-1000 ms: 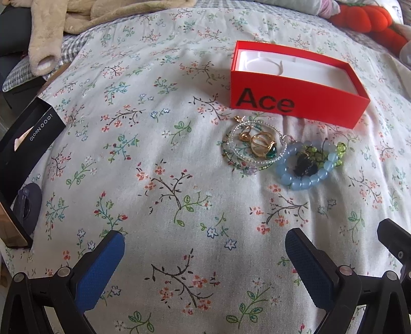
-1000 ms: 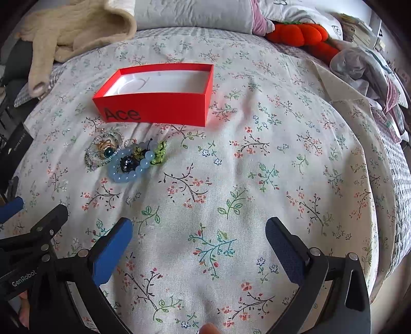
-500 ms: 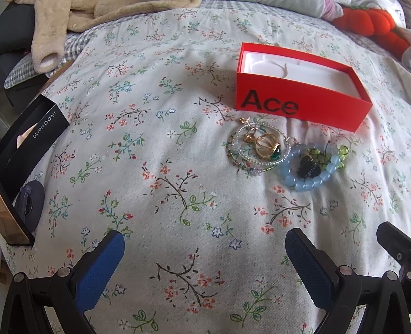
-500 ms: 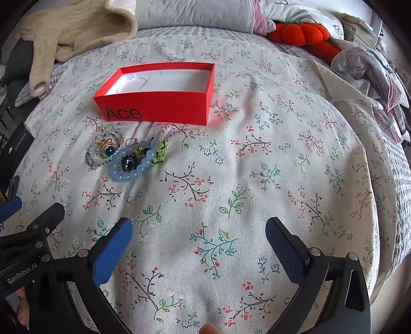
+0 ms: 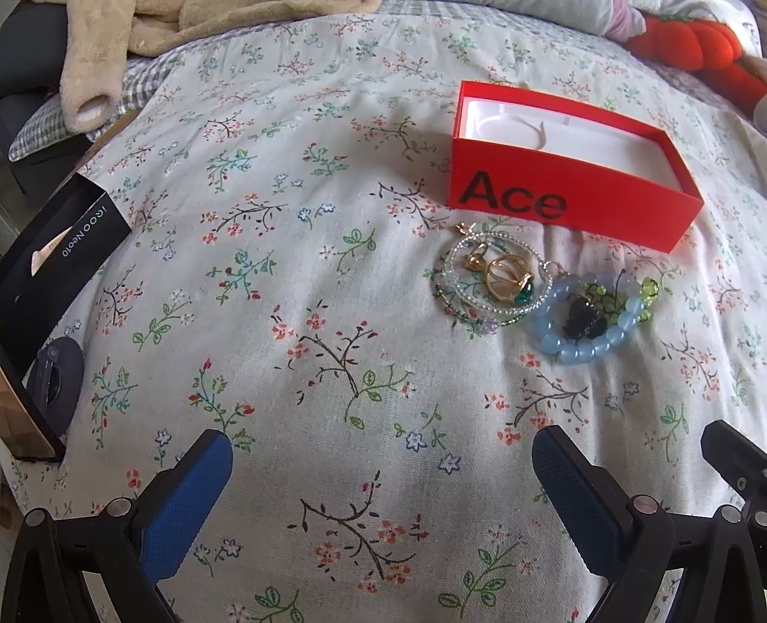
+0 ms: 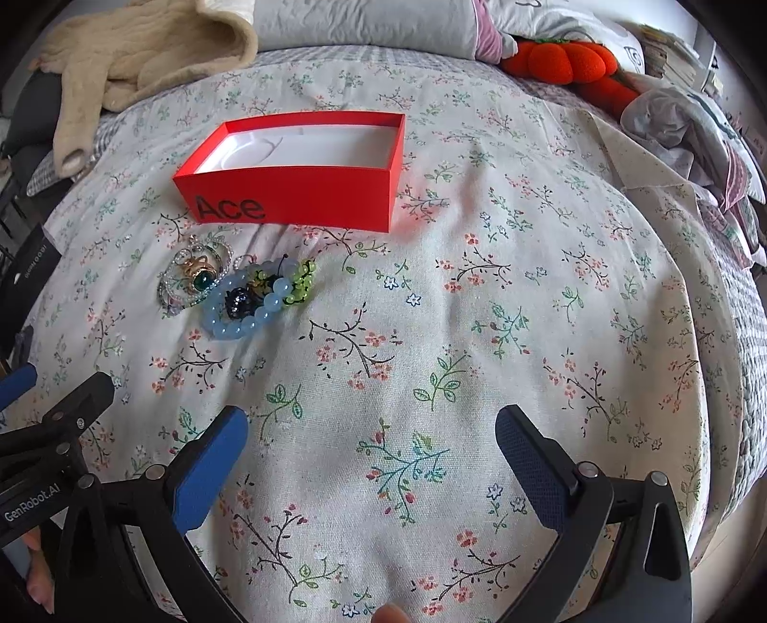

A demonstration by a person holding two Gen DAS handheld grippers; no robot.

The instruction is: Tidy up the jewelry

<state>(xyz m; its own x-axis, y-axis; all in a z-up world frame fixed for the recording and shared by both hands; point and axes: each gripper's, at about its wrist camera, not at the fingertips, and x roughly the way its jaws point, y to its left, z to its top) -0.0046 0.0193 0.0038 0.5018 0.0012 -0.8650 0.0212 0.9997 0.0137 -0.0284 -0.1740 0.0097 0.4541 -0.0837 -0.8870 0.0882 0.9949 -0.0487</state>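
Note:
A red "Ace" box [image 5: 565,203] [image 6: 297,196] with a white empty inside sits on the floral bedspread. Just in front of it lies a jewelry pile: a clear bead necklace with gold rings [image 5: 498,278] [image 6: 194,278], and a blue bead bracelet [image 5: 582,347] [image 6: 239,326] around a dark piece, with green beads [image 5: 647,290] [image 6: 299,282] beside it. My left gripper [image 5: 378,469] is open and empty, well short of the pile. My right gripper [image 6: 371,441] is open and empty, to the right of the pile.
A black box [image 5: 52,259] and a dark round object [image 5: 55,374] lie at the bed's left edge. A beige garment [image 6: 139,52], pillows [image 6: 364,24], an orange plush [image 6: 561,60] and crumpled clothes [image 6: 690,124] line the far and right sides.
Both grippers have edged slightly forward toward the jewelry and box. Both stay open and nothing on the bed has moved.

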